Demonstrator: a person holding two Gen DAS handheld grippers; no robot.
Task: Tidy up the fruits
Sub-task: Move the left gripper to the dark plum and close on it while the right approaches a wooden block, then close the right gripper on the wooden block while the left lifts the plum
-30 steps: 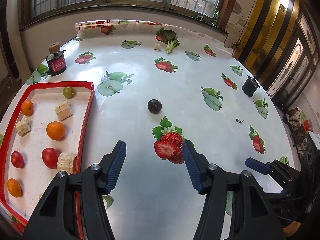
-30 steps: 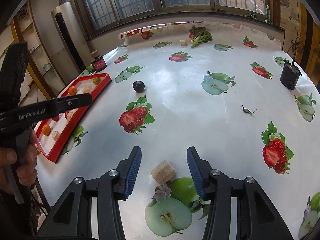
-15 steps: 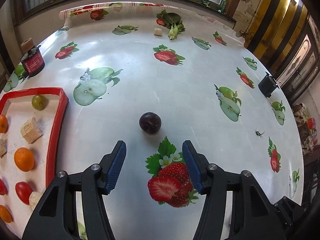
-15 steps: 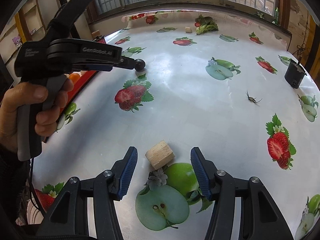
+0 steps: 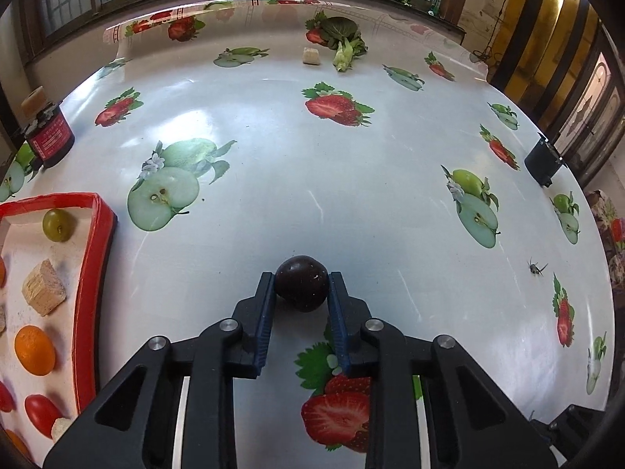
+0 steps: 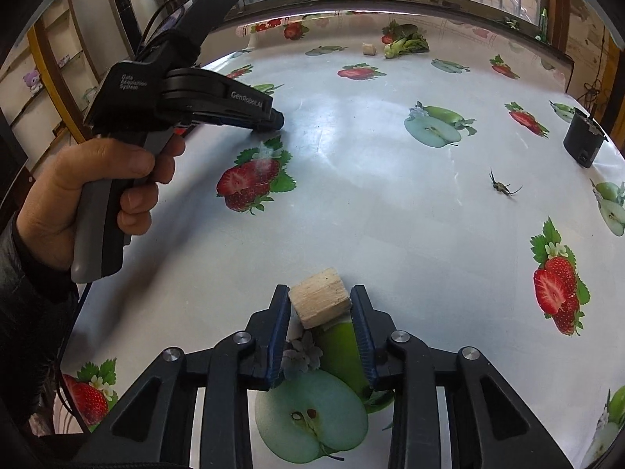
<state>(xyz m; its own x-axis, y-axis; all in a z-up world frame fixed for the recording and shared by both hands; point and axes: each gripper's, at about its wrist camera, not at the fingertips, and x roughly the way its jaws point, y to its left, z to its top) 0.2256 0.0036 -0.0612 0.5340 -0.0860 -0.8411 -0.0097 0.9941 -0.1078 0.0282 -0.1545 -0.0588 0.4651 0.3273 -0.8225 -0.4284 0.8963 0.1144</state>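
Sorted: several fruits lie in red tray (image 5: 95,273).
Left gripper (image 5: 300,285): clamped on plum (image 5: 300,283).
Right gripper (image 6: 320,305): closed around wafer block (image 6: 319,303).
Outstanding: both to be placed.

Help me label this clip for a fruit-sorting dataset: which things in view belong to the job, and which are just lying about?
Part of the job:
dark plum between the left gripper pads
red tray with green grape, orange, red tomato

Lying about:
wooden block between the right gripper pads
red-labelled jar
leafy greens
black cup
insect
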